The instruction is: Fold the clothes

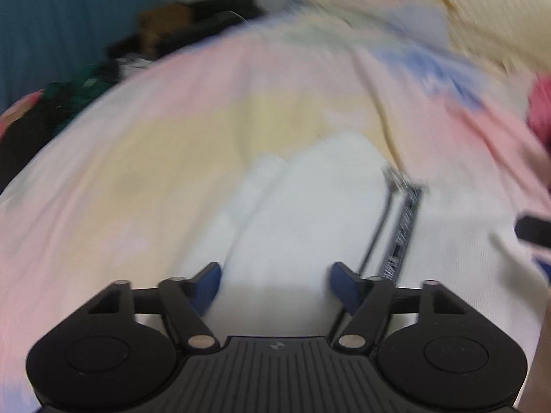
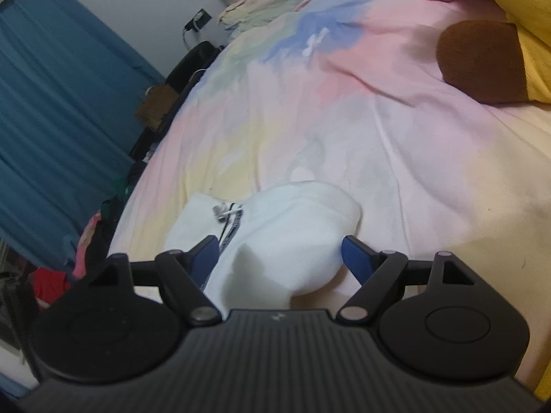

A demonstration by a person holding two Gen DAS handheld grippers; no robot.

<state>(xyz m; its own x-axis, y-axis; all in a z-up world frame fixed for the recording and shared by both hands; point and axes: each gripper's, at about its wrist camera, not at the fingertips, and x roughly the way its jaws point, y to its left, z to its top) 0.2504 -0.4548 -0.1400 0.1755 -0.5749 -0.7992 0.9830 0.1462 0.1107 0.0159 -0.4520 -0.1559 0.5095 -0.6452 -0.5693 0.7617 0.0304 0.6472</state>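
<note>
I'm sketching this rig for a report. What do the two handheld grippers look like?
Both look alike. The left gripper and right gripper each have a black ribbed body with a small pale logo, two round black side discs, black linkage arms with silver pins, and blue finger pads. No cables or sleeves show.

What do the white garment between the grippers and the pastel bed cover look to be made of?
White folded garment: looks like soft knit cotton, matte, with fine ribbing visible near the edge; a dark printed strip runs along it. Pastel tie-dye bed cover: thin woven fabric, probably cotton, matte, with soft creases.
</note>
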